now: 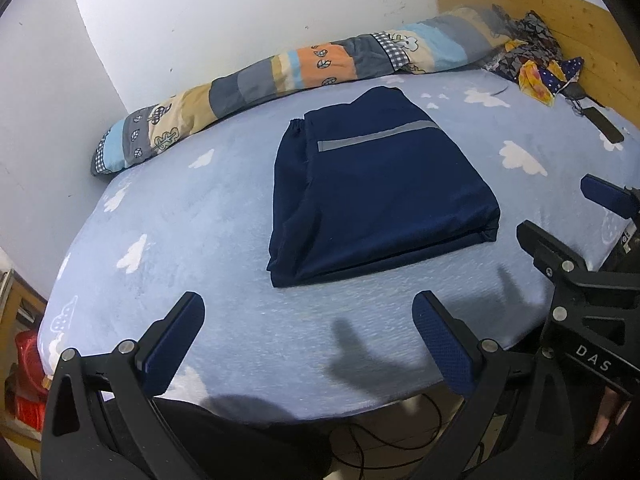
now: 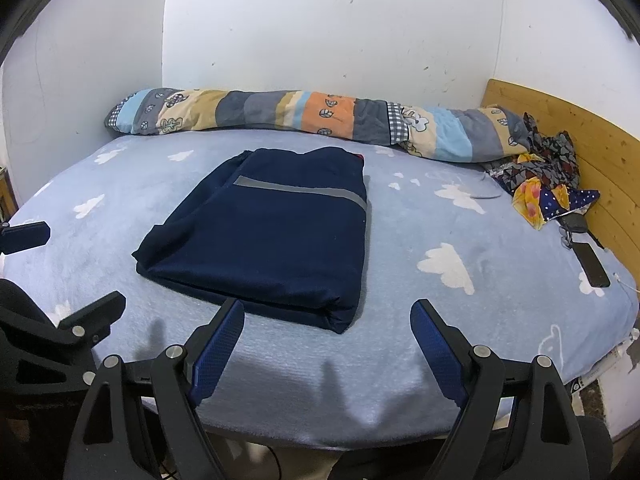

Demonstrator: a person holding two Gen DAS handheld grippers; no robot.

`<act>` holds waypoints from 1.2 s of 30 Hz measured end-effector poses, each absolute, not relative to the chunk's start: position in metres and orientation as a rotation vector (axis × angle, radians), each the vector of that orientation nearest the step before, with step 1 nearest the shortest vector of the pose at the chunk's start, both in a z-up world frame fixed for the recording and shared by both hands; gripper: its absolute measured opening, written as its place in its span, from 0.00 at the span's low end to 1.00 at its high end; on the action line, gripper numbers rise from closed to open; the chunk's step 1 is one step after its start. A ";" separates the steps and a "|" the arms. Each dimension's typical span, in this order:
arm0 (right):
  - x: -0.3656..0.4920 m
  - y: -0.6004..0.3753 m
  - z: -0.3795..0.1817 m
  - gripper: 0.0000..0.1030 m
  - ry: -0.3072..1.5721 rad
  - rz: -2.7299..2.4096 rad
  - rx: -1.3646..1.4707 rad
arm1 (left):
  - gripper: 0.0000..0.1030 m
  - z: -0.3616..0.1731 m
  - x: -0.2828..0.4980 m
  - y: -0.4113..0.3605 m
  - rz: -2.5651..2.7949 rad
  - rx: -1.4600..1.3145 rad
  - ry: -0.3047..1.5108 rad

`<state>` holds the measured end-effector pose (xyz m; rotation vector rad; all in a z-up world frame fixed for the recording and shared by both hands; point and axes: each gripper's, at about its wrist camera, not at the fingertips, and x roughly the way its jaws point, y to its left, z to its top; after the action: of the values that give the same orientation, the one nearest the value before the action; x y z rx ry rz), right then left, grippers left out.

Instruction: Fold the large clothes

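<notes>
1. On the bed (image 1: 240,344), covered by a light blue sheet with white clouds, a dark blue garment (image 1: 380,200) is laid folded into a thick rectangle, a grey stripe (image 1: 376,136) being seen across its upper layer.
2. In the right wrist view the same garment (image 2: 268,236) is found in the middle of the bed (image 2: 480,320), with its nearest corner just beyond the fingertips.
3. The left gripper (image 1: 308,344) is held above the near edge of the bed, its jaws spread wide apart with nothing between them.
4. The right gripper (image 2: 328,344) is likewise held with jaws apart and nothing grasped; it is also seen at the right edge of the left wrist view.
5. A rolled patchwork quilt (image 2: 320,120) is laid along the white wall (image 2: 320,20) behind the garment.
6. A heap of patterned cloths (image 2: 544,176) is piled against the wooden headboard (image 2: 600,152), and a dark phone (image 2: 592,264) is lying near it.
</notes>
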<state>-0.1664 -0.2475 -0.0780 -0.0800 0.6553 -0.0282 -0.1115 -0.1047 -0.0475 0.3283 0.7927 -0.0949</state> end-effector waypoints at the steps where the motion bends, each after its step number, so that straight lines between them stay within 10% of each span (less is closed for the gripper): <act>1: -0.167 -0.247 -0.078 0.85 0.656 -0.028 -0.079 | 1.00 -0.047 -0.111 -0.104 -0.090 0.326 0.795; 36: -0.165 -0.240 -0.080 0.85 0.660 -0.014 -0.098 | 1.00 -0.048 -0.105 -0.098 -0.069 0.284 0.827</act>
<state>-0.1653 -0.2400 -0.0797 -0.0984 0.6598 -0.0142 -0.1054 -0.0978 -0.0478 0.2835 0.8267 -0.0688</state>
